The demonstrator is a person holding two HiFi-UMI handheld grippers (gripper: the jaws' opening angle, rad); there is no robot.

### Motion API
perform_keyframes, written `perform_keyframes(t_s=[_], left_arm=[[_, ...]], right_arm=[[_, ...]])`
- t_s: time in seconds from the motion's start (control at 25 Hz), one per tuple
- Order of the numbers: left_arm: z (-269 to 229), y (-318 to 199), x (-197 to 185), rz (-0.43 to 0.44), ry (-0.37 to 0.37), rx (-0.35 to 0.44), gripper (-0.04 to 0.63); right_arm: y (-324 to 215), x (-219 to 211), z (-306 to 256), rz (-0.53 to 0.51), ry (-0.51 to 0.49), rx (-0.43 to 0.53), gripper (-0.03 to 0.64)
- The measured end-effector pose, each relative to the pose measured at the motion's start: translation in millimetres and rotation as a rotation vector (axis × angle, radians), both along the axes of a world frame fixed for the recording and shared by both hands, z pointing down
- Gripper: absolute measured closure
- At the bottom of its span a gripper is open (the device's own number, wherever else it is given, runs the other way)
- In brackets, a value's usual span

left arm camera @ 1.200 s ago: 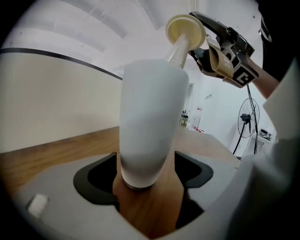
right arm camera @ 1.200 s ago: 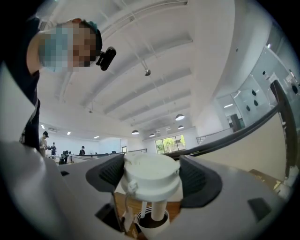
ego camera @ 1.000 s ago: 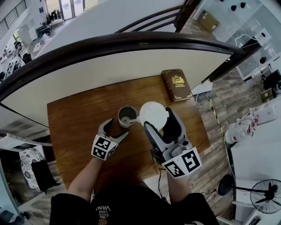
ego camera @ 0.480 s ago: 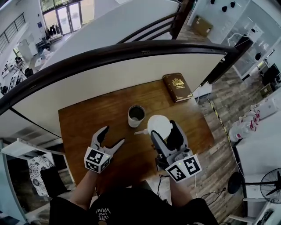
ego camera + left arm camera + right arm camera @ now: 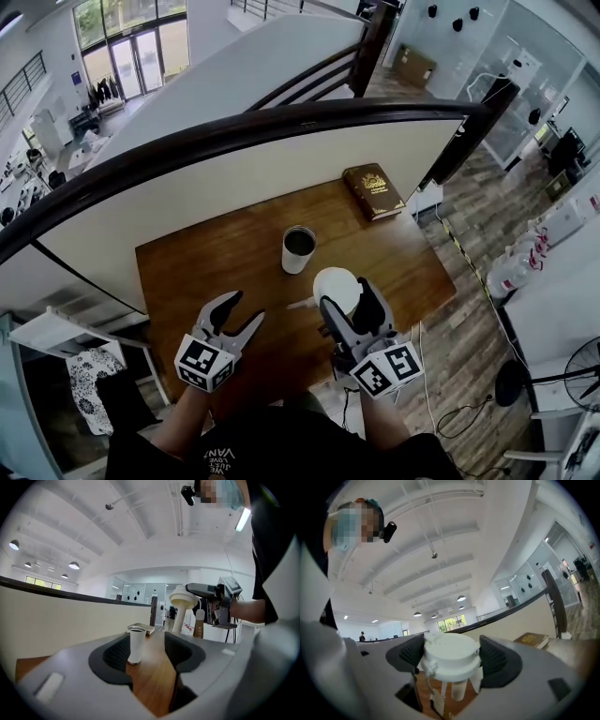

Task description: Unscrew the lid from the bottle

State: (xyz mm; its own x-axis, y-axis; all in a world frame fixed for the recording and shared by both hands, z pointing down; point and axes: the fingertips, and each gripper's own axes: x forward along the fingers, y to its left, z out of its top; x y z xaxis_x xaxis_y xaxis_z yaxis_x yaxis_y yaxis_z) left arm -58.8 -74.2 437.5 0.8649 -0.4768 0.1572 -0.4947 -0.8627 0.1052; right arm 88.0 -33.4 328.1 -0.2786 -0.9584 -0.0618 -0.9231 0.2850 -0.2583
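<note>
1. My right tool (image 5: 349, 300) is clamped on the white lid (image 5: 451, 656), one pad pressing each side of it; a white stem (image 5: 458, 688) and a small tag (image 5: 434, 699) hang beneath the lid
2. In the head view that lid sits just below the middle of the frame, lifted clear of the tabletop (image 5: 206, 272) and apart from the bottle (image 5: 298, 249)
3. My left tool (image 5: 242, 311) is at the lower left of the head view; its jaws stand apart, have just been closing, and hold nothing
4. The bottle stands upright and open-mouthed near the centre of the tabletop, up and to the right of my left tool, touched by neither tool
5. A brown book (image 5: 373, 190) lies flat at the upper right corner of the tabletop, well apart from the bottle
</note>
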Motion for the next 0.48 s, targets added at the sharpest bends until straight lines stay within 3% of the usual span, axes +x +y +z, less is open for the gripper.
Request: perform_keyframes(t_s=[0.24, 0.48], left_arm=[[-12.2, 18.1, -14.2, 0.028, 0.001, 0.045, 0.514], [-16.3, 33.5, -27.1, 0.035, -0.015, 0.053, 0.574]], right_arm=[[19.0, -17.1, 9.8, 0.027, 0.001, -0.013, 0.279], [38.1, -31.5, 20.0, 0.05, -0.004, -0.027, 0.279]])
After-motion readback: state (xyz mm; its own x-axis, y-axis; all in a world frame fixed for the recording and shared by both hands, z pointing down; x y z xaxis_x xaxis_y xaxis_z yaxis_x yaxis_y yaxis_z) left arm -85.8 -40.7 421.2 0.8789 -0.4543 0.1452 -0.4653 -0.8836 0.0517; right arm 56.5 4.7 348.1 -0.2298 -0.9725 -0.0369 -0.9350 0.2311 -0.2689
